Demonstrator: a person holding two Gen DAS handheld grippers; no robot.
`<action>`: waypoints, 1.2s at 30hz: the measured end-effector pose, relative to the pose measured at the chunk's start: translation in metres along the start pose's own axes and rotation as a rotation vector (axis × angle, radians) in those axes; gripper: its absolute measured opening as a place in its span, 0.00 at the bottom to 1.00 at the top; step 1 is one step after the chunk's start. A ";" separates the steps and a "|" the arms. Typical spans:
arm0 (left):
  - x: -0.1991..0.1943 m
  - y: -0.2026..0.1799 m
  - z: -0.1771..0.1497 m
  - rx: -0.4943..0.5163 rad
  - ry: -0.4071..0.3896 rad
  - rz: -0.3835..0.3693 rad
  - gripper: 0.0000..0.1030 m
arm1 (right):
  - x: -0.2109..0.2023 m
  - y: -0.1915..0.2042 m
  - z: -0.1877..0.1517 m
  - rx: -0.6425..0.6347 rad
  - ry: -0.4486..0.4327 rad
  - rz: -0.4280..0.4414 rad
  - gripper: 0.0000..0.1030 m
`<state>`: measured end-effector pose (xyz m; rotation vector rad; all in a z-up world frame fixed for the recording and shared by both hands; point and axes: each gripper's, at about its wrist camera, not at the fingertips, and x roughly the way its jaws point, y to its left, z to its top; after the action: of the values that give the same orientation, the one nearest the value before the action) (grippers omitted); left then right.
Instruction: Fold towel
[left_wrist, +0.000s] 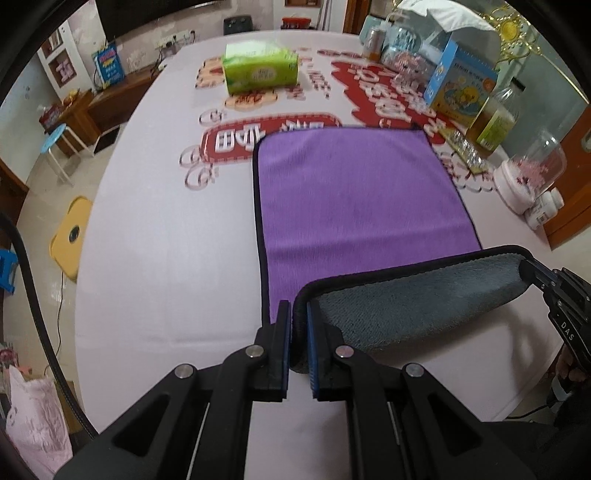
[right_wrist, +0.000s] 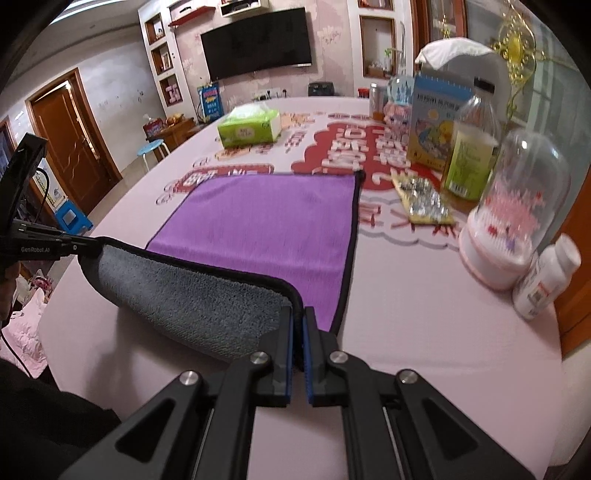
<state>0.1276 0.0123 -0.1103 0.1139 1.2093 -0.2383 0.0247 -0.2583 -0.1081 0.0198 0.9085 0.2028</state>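
A purple towel (left_wrist: 351, 192) with a black hem and a grey underside lies on the table (left_wrist: 159, 236); it also shows in the right wrist view (right_wrist: 266, 221). Its near edge is lifted and curled toward the far end, grey side showing (left_wrist: 413, 295). My left gripper (left_wrist: 298, 317) is shut on the near left corner. My right gripper (right_wrist: 298, 321) is shut on the near right corner. Each gripper shows in the other's view: the right gripper (left_wrist: 535, 275) and the left gripper (right_wrist: 83, 247), both pinching the hem.
A green tissue box (left_wrist: 258, 70) stands beyond the towel. Along the right stand a blue box (right_wrist: 436, 122), a bottle (right_wrist: 471, 147), a clear dome (right_wrist: 517, 206), a white pill bottle (right_wrist: 546, 277) and a foil blister pack (right_wrist: 424, 203). Stools (left_wrist: 55, 136) stand left of the table.
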 end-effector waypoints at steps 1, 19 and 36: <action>-0.003 0.001 0.005 0.002 -0.012 0.000 0.06 | 0.000 0.000 0.004 -0.002 -0.009 -0.003 0.04; -0.012 0.013 0.084 -0.018 -0.188 0.037 0.06 | 0.013 -0.003 0.091 -0.029 -0.197 -0.082 0.04; 0.042 0.037 0.136 -0.162 -0.219 0.113 0.06 | 0.065 0.005 0.137 -0.103 -0.290 -0.202 0.04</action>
<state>0.2745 0.0138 -0.1028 0.0142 0.9964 -0.0513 0.1701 -0.2317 -0.0740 -0.1347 0.6050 0.0560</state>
